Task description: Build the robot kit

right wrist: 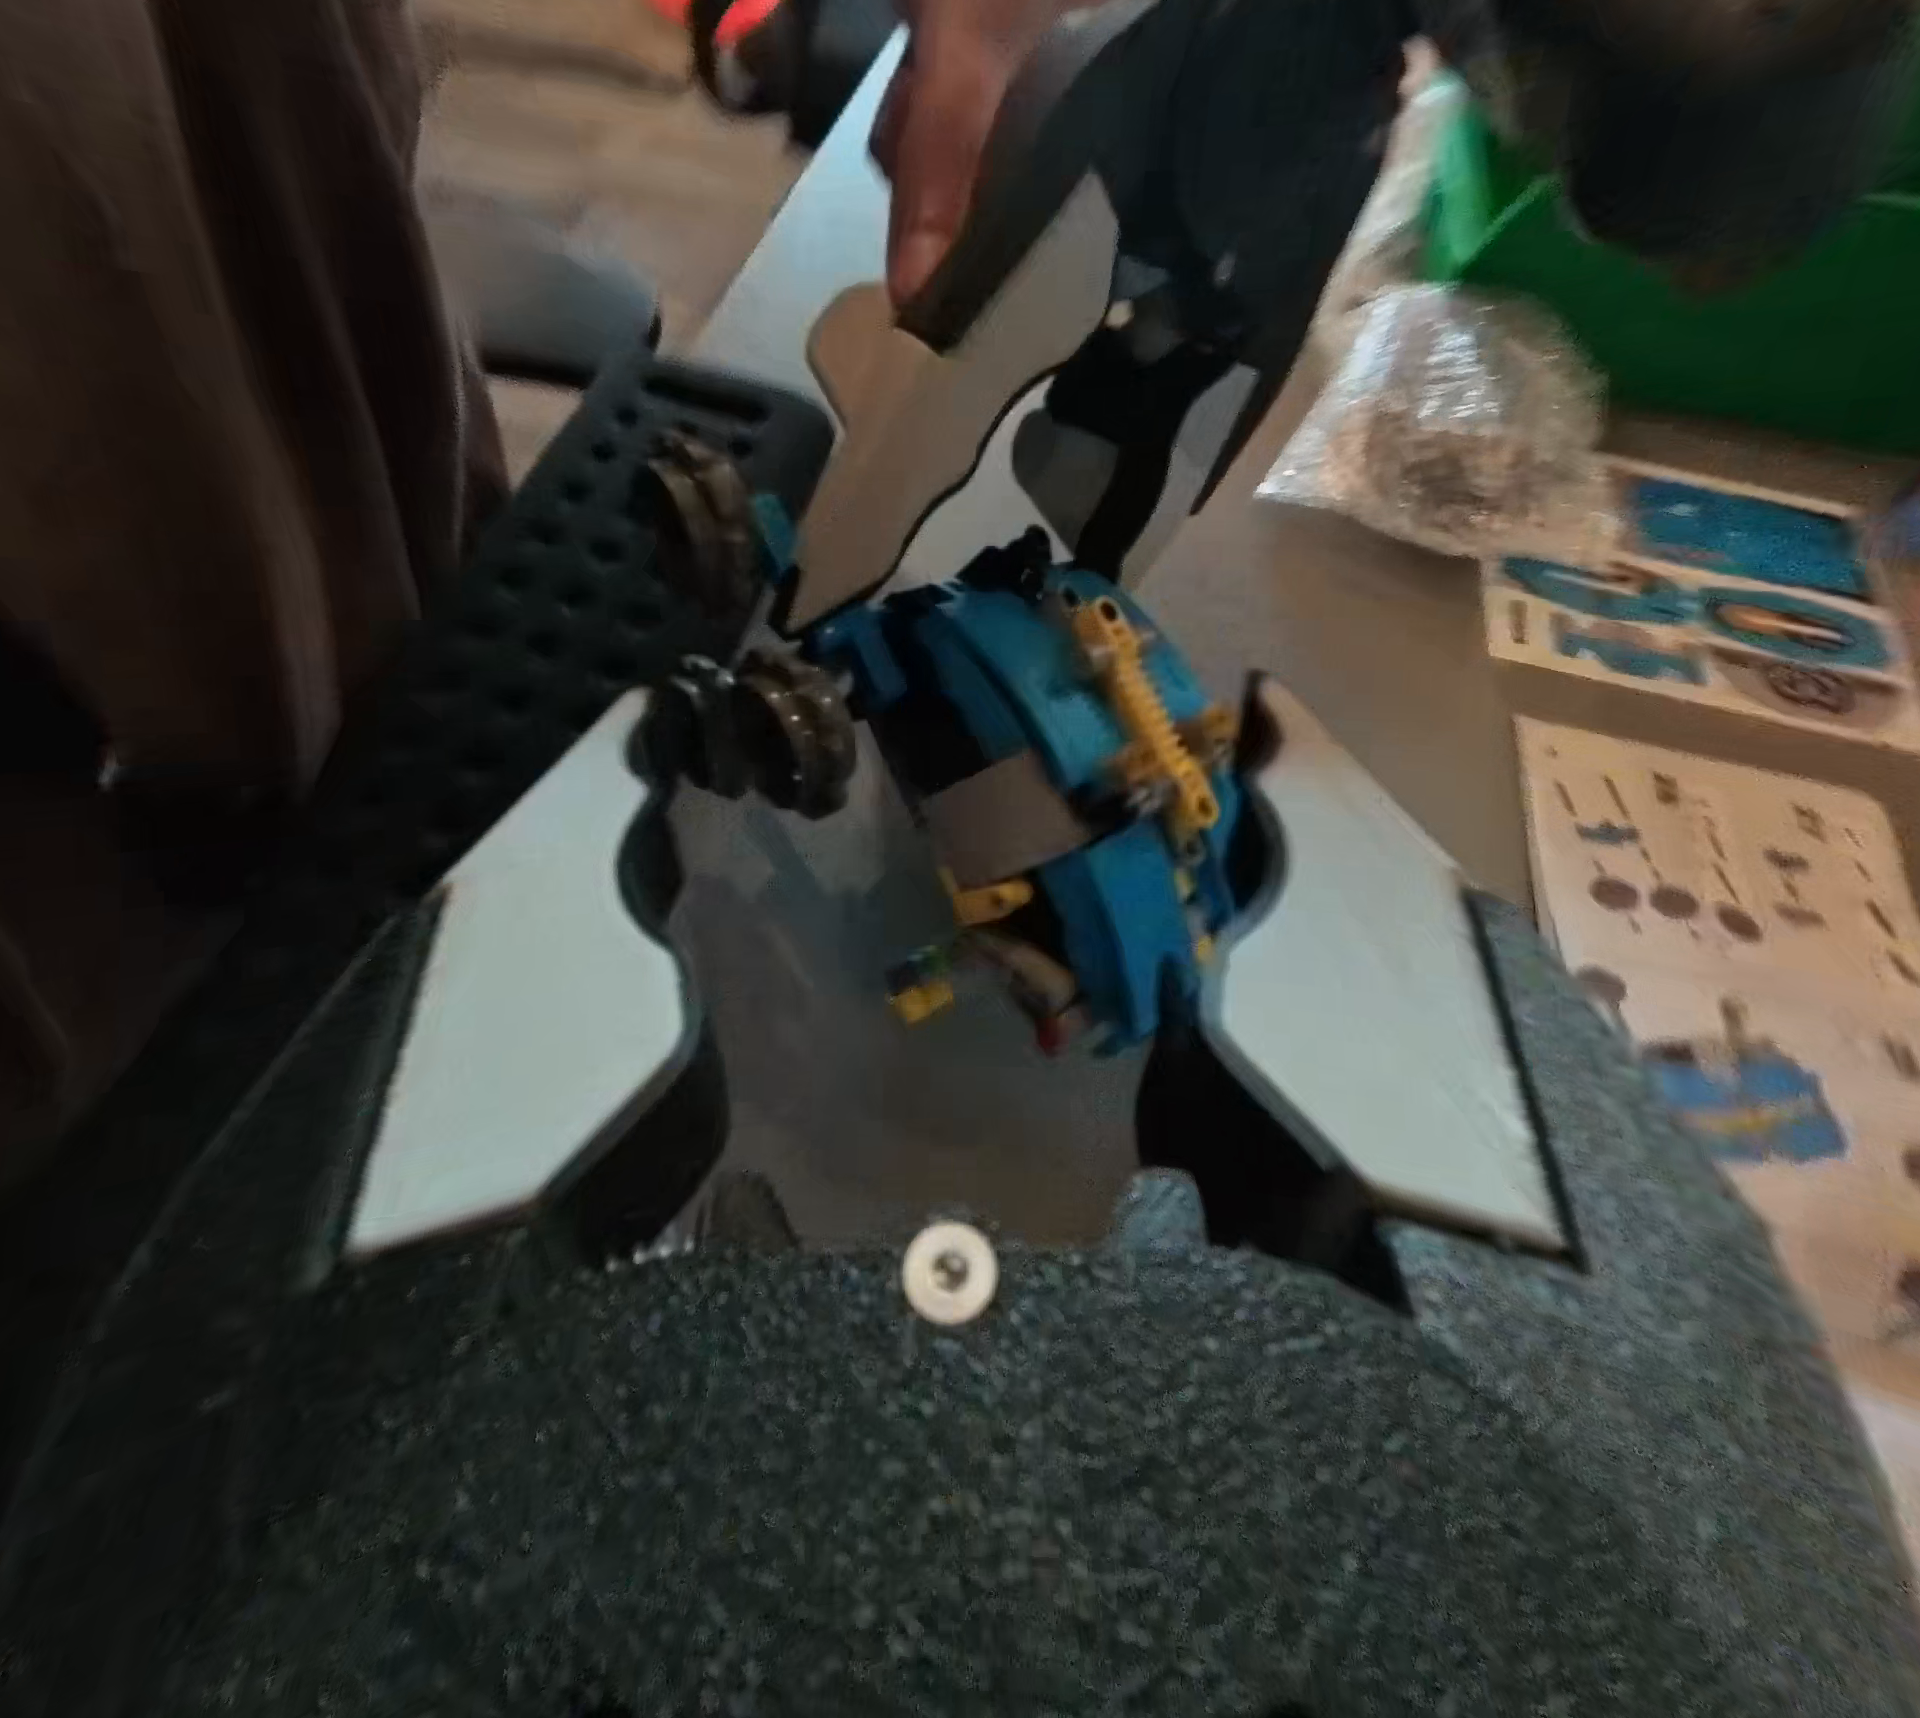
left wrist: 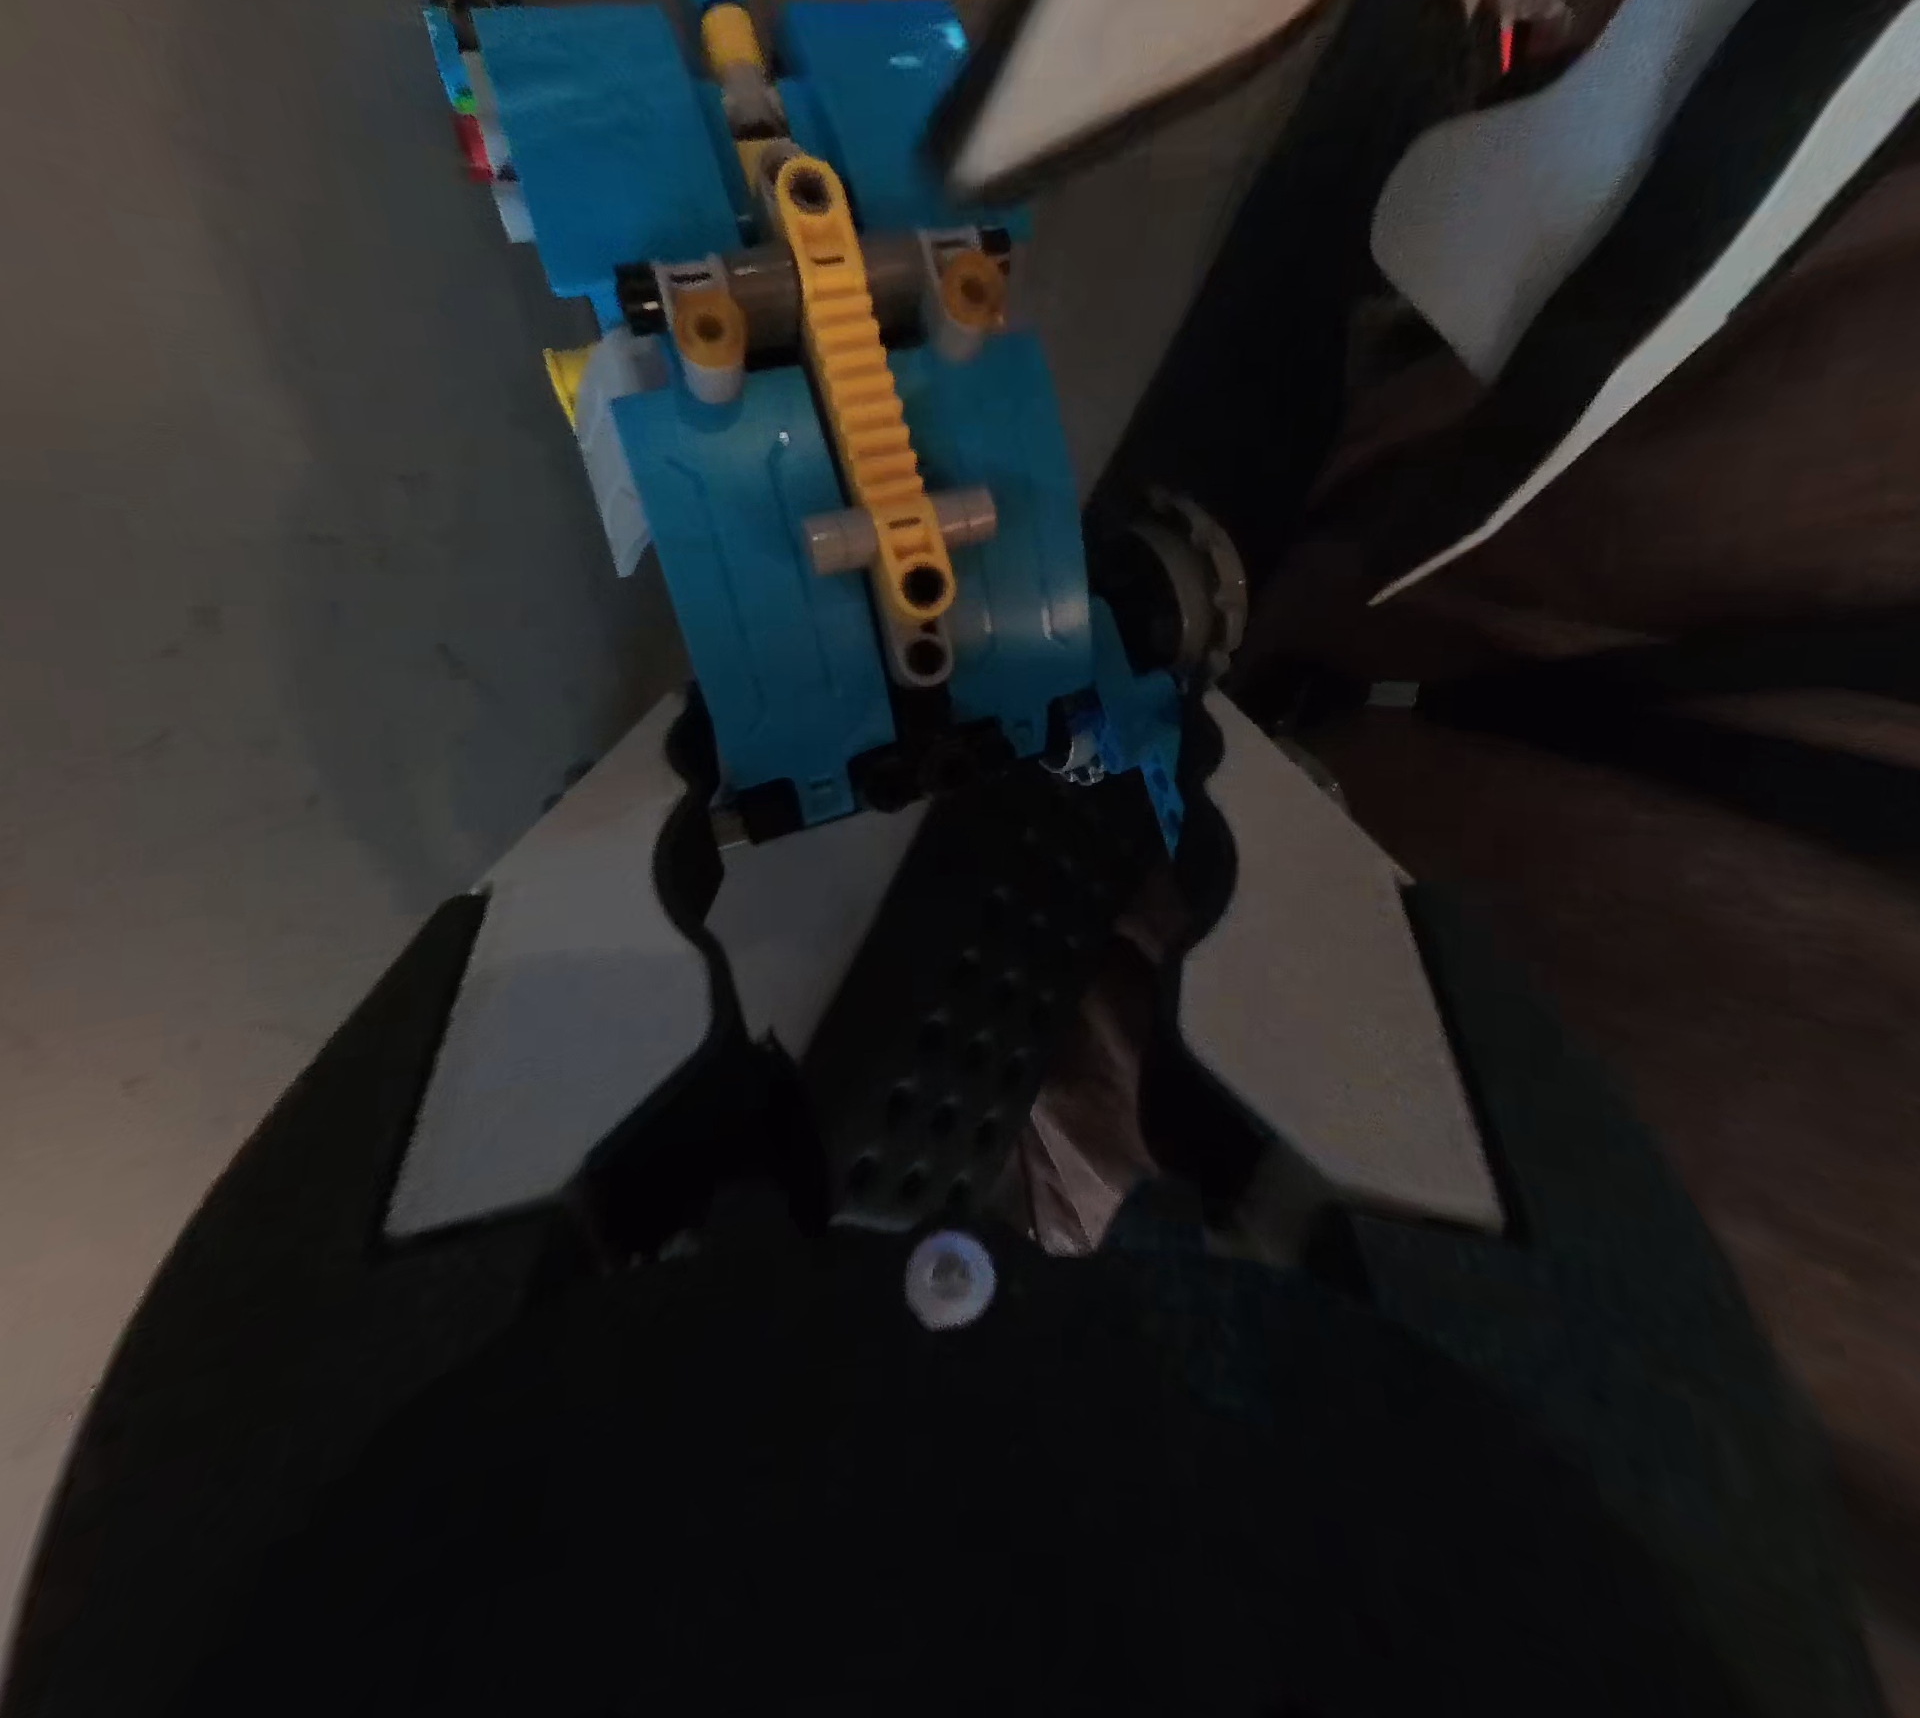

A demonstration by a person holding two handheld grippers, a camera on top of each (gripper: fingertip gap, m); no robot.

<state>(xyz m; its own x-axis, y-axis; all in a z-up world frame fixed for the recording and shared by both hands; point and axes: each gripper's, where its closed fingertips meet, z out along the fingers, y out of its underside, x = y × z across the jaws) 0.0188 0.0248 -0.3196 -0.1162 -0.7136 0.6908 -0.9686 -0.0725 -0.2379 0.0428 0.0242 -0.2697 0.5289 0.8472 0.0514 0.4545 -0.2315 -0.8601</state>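
The left gripper (left wrist: 940, 795) is clamped on the near end of a blue toy model (left wrist: 831, 463) built from plastic bricks. Its two pale fingers (left wrist: 582, 962) press the model's lower edge from either side, so the model stands out ahead of the fingertips, clear of any surface. A yellow toothed bar (left wrist: 862, 401) runs down the model's middle, and a grey gear wheel (left wrist: 1195, 577) sits just beyond the right finger. A black holed strip (left wrist: 966, 1024) hangs back between the fingers toward the camera.

The right gripper (right wrist: 997, 733) faces the same model (right wrist: 1049, 795) from the opposite side. Its fingers (right wrist: 540, 1024) stand apart, with the blue body lying in the gap between them; the right finger looks to touch the model's edge, while the left finger is just beside two dark gears (right wrist: 758, 743). It seems to bracket the model rather than squeeze it, though blur makes contact hard to judge. The other gripper (right wrist: 800, 619) comes in from beyond the fingertips, a hand (right wrist: 977, 6) on its handle, which steadies the model for work at this end.

Off to the right of the fingers, a table (right wrist: 1351, 588) carries a clear bag of parts (right wrist: 1444, 401), a green bin (right wrist: 1662, 338) and printed sheets (right wrist: 1714, 899).
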